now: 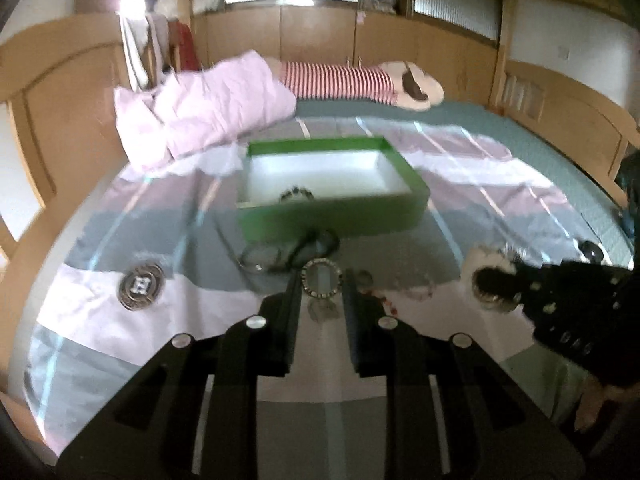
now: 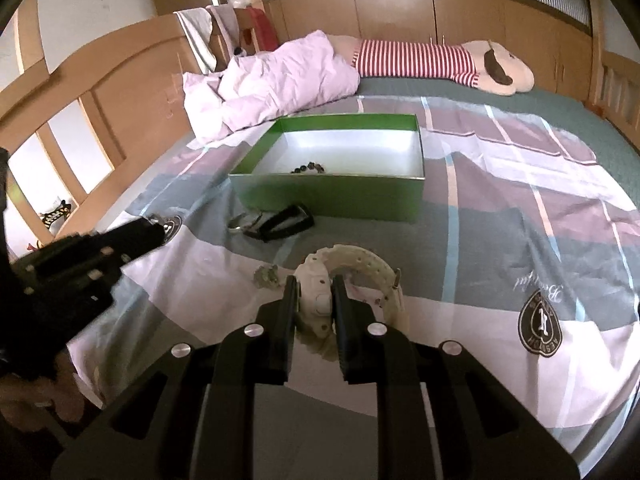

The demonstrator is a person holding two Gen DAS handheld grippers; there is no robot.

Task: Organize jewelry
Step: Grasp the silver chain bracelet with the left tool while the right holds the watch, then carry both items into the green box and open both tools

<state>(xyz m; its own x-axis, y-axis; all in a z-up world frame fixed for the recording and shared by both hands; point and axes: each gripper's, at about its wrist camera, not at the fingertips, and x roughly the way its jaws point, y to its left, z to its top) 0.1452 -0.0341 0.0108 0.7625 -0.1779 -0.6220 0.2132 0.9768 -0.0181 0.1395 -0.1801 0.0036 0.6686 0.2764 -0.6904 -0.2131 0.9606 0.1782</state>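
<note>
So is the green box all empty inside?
No, a dark beaded bracelet already lies on the white bottom of the green box, near its front wall.

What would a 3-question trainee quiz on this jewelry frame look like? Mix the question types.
1. True or false: the green box holds no jewelry yet.
2. Multiple choice: the right gripper has its fingers around A) the white watch, B) the black strap, C) the pink quilt.
3. Fill in: the beaded ring sits between the fingertips of the ____ gripper.

Key
1. False: a dark bead bracelet lies inside the box.
2. A
3. Left: the left gripper frames the ring, though whether it grips it cannot be told.
</note>
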